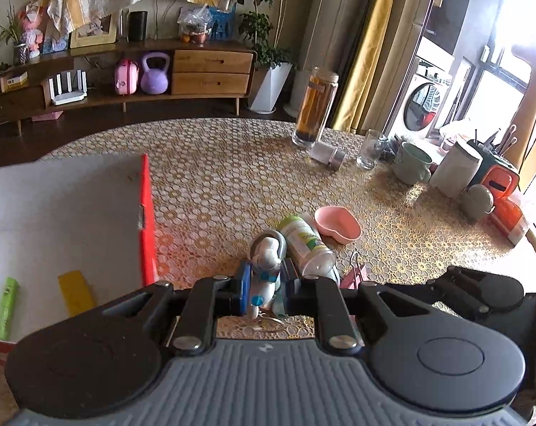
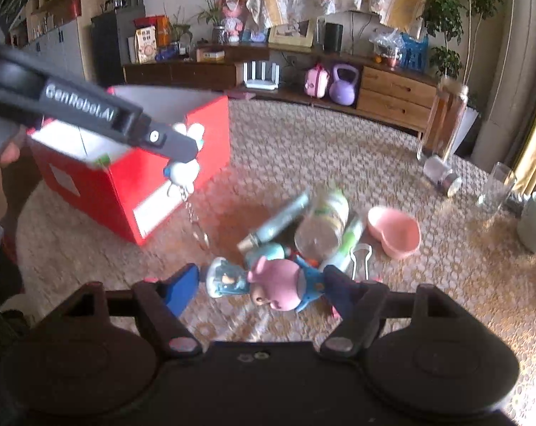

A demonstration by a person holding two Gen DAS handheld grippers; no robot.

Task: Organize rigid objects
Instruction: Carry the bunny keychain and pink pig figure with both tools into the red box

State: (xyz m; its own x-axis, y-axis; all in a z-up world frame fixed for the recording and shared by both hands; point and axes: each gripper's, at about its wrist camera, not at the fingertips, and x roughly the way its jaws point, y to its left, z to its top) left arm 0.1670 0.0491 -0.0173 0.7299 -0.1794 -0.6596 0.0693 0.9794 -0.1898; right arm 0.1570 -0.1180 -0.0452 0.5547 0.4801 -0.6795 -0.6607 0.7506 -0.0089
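My left gripper point(image 1: 266, 285) is shut on a white toy figure keychain point(image 1: 266, 259) and holds it above the table beside the red box point(image 1: 147, 220). In the right wrist view the left gripper point(image 2: 182, 149) hangs in front of the box point(image 2: 125, 191) with the white figure point(image 2: 182, 172) and its chain dangling. My right gripper point(image 2: 264, 287) is open around a pink pig toy point(image 2: 282, 284) lying on the table. Behind the pig lie a clear bottle with a green label point(image 2: 323, 223), a teal tube point(image 2: 278, 222) and a metal clip point(image 2: 360, 259).
The box holds a green tube point(image 1: 5, 309) and a yellow card point(image 1: 76, 293). A pink heart dish point(image 1: 337, 223), a tall glass jar point(image 1: 314, 106), a tumbler point(image 1: 371, 149), a small jar on its side point(image 1: 327, 155) and a green mug point(image 1: 411, 162) are on the lace-covered table point(image 1: 232, 177).
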